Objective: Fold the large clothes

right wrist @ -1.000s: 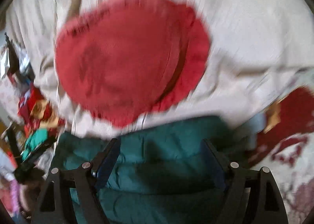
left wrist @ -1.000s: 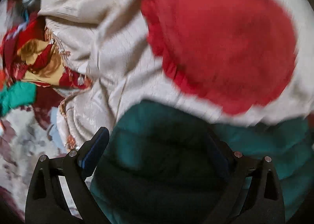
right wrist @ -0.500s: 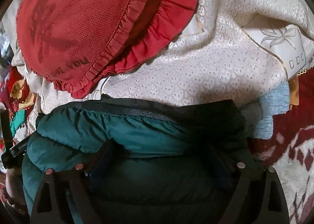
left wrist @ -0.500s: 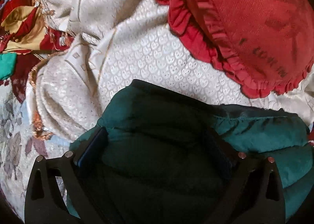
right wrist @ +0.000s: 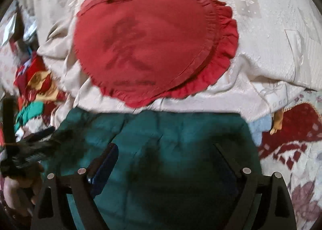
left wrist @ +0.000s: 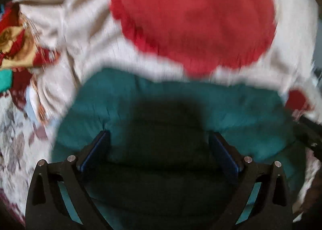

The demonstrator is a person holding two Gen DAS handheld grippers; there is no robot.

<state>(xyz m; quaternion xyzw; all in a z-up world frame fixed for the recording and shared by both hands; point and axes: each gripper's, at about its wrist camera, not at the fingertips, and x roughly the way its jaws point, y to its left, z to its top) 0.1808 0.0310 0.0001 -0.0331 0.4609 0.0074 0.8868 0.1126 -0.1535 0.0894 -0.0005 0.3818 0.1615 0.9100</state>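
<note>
A: Looking over the cream embossed bedspread, you have the puffy teal quilted jacket lying on its near edge, bundled under both tools. I judge you're mid-fold, about to lay or press a section flat.

B: And the tongs?

A: Your left gripper and right gripper both stand spread wide, fingers either side of the padding; whether they pinch any of it, I cannot tell, as the fabric between them is dark and blurred.

B: What's next?

A: Probably you need a firm hold on one edge, then carry it across evenly.

B: Anything in the way?

A: That red heart-shaped frilled cushion sits just beyond the jacket, crowding your folding room. Crumpled red-and-gold cloth lies off to the left, clear of it.
</note>
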